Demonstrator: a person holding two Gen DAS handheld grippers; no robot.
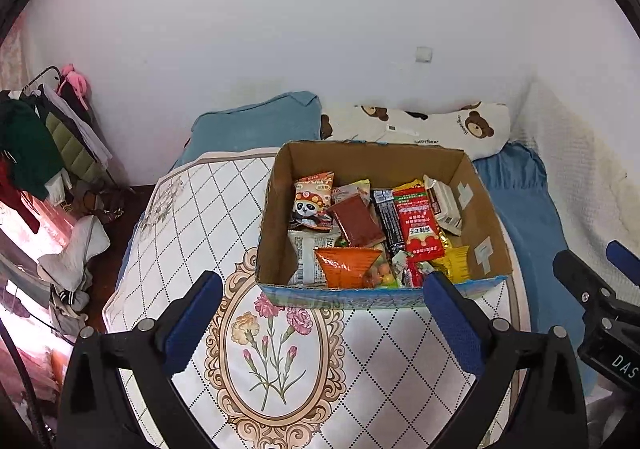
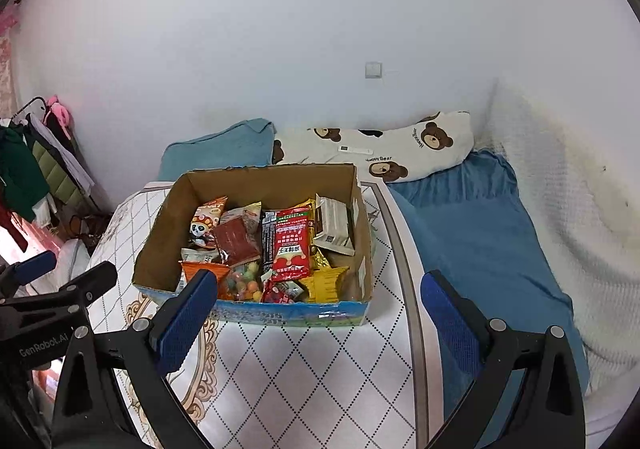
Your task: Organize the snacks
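While both my claws hang spread and empty, the left gripper [image 1: 322, 309] and right gripper [image 2: 318, 313] short of the cardboard box [image 1: 280, 185], every snack I can see already lies inside it: a panda packet [image 1: 312, 205], a red sachet [image 1: 420, 225], an orange bag [image 1: 344, 265], yellow wrappers [image 1: 456, 263]. They lie jumbled, overlapping. None shows loose on the quilted mat [image 1: 192, 209], so gathering looks done; any sorting within I cannot judge.
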